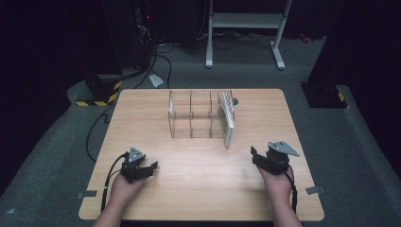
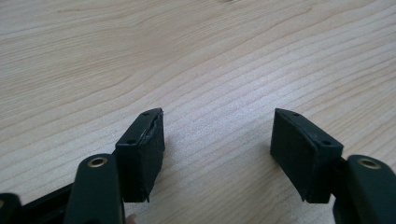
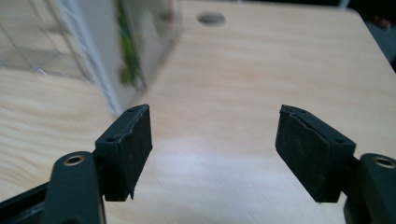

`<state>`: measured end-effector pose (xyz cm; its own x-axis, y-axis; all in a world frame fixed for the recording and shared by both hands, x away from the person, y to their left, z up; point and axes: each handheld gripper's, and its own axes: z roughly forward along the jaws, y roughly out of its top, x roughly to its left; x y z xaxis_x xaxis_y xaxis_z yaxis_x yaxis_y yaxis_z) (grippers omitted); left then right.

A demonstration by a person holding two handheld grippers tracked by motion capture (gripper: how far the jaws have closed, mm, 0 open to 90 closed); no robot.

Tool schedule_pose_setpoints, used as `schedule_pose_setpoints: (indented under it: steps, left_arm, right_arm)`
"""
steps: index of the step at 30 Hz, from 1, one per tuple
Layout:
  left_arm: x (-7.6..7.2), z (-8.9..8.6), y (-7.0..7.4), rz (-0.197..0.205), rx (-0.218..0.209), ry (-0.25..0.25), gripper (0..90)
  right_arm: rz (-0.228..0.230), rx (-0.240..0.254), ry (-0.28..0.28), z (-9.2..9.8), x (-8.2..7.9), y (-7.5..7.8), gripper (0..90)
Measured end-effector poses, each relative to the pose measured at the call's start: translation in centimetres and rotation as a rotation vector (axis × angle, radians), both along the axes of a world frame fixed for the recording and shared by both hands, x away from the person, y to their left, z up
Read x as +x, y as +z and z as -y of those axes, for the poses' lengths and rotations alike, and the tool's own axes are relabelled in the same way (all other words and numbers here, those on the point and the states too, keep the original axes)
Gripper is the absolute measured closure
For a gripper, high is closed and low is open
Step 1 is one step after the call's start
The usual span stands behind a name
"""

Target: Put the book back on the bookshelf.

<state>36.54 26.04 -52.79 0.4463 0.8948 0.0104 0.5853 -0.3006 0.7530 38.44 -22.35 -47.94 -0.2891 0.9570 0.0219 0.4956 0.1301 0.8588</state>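
Note:
A clear plastic rack [image 1: 191,115] with several upright slots stands at the back middle of the wooden table [image 1: 198,189]. A thin white flat item [image 1: 228,113] stands on edge in its rightmost slot; in the right gripper view it is the blurred white item [image 3: 100,60] beside the clear rack [image 3: 28,46]. My left gripper [image 1: 150,168] rests near the front left, open over bare wood, with nothing between the jaws of the left gripper [image 2: 217,140]. My right gripper [image 1: 255,156] sits at the front right, short of the rack. The right gripper [image 3: 215,135] is open and holds nothing.
A small round grey disc [image 1: 235,100] lies in the tabletop behind the rack. Beyond the table are a white metal stand [image 1: 246,28], floor cables [image 1: 161,61] and a yellow-black striped base [image 1: 99,92]. Both hands sit close to the table's front edge.

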Motion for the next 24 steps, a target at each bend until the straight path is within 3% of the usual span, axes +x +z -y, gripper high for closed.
schedule_pose_setpoints:
  steps: [3,7,11,12,13,24]
  left_arm:
    - [0.0,0.1,0.0,-0.002,-0.004,0.001,33.7]
    - [0.0,0.1,0.0,-0.001,-0.005,0.002,32.4]
    - [0.0,0.1,0.0,-0.001,-0.005,0.002,32.3]
    - [0.0,0.1,0.0,-0.001,-0.005,0.002,32.3]
    - [0.1,0.1,0.0,-0.001,-0.005,0.002,32.2]
    - [0.0,0.1,0.0,-0.003,-0.004,0.005,32.0]
  right_arm:
    - [-0.064,-0.029,-0.046,1.7,-0.3,-1.6,23.8]
    - [-0.116,-0.085,-0.078,2.8,-0.8,-2.9,23.6]
    - [-0.150,-0.116,-0.054,2.9,-1.3,-3.9,21.9]
    - [-0.177,-0.128,-0.044,2.9,-1.2,-4.4,20.7]
    - [-0.212,-0.108,-0.039,3.0,-1.1,-4.4,19.7]
    - [-0.219,-0.098,-0.039,3.2,-1.1,-4.5,17.6]
